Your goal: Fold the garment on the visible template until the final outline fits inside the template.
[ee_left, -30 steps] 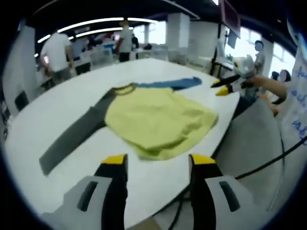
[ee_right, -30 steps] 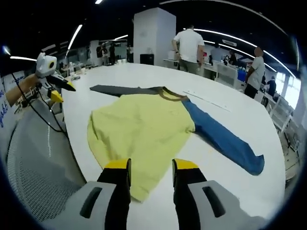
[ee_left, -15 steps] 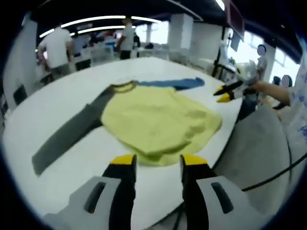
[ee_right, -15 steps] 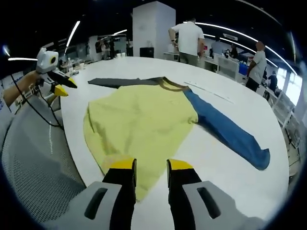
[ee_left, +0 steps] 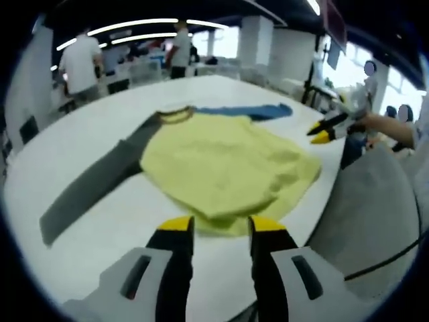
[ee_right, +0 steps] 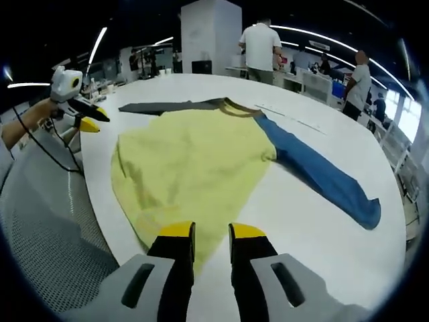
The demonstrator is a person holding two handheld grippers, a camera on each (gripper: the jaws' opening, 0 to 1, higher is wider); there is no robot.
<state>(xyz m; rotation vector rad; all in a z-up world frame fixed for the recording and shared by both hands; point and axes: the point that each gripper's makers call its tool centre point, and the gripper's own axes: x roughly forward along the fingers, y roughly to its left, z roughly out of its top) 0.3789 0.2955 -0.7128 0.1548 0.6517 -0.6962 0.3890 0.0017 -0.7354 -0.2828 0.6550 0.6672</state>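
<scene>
We have the yellow long-sleeved shirt [ee_left: 224, 168] spread flat on the white desk [ee_left: 80, 141], and each gripper, left gripper [ee_left: 216, 225] and right gripper [ee_right: 203, 232], hovers at a hem corner, fingers slightly apart, seemingly to pinch it for folding.

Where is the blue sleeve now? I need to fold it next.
In the right gripper view the blue sleeve lies flat on the white table, stretching rightward from the yellow body.

Matt cloth garment [ee_right: 194, 161], glossy table [ee_right: 315, 221]
</scene>
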